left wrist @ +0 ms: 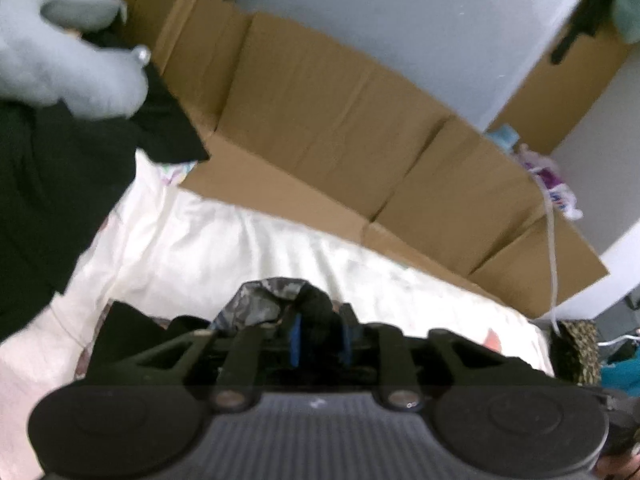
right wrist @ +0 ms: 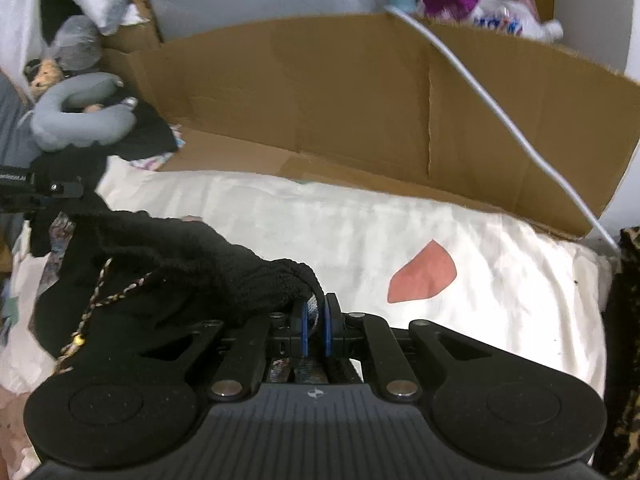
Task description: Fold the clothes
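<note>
Cardboard boxes [right wrist: 360, 92] wall off the far side of a bed spread with a white sheet [right wrist: 400, 240]; a grey neck pillow [right wrist: 80, 120] lies at 10 o'clock on dark clothes. Across the sheet's near left, at 8 o'clock, a black fleece garment [right wrist: 180, 264] with a braided drawstring hangs bunched and lifted, not yet flat or squared. Right claw [right wrist: 316, 320] is clamped on one edge of it; left claw [left wrist: 320, 332] pinches another part, patterned lining showing. Judging by that, folding is under way, with creasing and stacking left.
</note>
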